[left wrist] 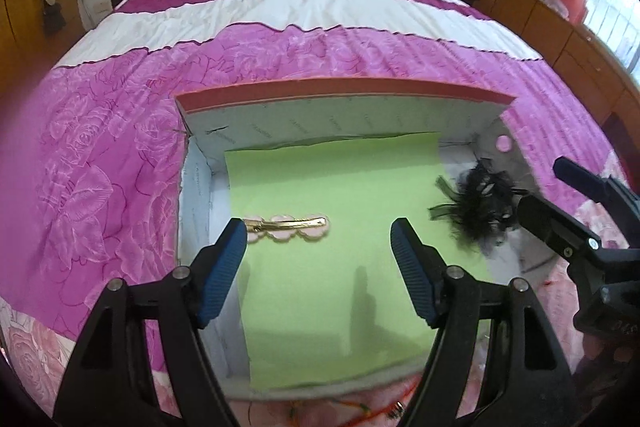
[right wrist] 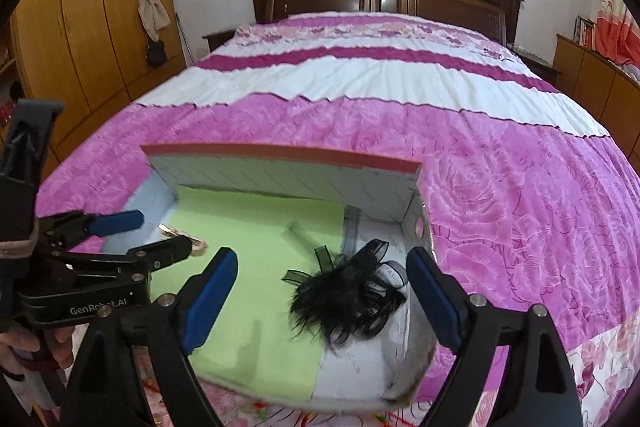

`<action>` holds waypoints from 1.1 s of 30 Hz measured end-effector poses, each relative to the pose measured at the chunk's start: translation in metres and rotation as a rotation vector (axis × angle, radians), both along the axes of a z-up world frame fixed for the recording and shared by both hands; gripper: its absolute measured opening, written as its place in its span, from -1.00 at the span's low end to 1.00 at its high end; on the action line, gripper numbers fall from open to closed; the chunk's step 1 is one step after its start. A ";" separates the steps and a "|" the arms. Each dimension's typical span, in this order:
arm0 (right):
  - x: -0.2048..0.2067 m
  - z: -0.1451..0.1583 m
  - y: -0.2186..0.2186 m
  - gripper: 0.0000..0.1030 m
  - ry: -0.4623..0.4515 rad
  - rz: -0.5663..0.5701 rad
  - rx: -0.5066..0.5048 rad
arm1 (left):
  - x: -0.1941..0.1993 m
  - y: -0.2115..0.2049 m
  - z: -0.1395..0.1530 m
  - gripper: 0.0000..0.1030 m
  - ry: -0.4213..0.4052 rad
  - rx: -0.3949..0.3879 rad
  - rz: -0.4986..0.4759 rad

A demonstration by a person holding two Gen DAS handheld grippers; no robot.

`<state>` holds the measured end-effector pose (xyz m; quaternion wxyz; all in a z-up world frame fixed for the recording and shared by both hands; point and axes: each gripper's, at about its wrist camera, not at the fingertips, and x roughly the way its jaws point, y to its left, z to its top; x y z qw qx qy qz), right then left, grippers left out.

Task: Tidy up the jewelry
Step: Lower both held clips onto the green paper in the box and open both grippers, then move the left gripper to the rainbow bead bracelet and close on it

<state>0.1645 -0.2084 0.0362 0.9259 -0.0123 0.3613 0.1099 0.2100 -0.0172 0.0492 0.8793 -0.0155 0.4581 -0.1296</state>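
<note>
Fingers (left wrist: 234, 243) of the left gripper (left wrist: 318, 241) were spread, empty, above the box (left wrist: 344, 91); the gold hair clip (left wrist: 286, 225) lay crosswise just ahead. Nearer the spread, empty right gripper (right wrist: 322, 273), the black feather piece (right wrist: 348, 295) was seen.

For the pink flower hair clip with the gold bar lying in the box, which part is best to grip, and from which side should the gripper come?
Grip the hair clip across the middle of its gold bar, coming from above. It lies flat on the green sheet, long and thin, running left to right, so fingers set on its near and far edges span the narrow width. The open left gripper hovers nearest.
</note>
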 end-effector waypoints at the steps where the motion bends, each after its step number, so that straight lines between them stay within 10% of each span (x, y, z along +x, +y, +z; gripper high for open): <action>1: -0.003 0.003 -0.001 0.72 -0.002 0.001 0.007 | -0.002 0.002 0.002 0.30 -0.006 -0.004 -0.003; 33: -0.112 -0.027 -0.049 0.74 0.054 -0.099 0.189 | -0.106 0.030 -0.006 0.30 -0.062 0.014 -0.040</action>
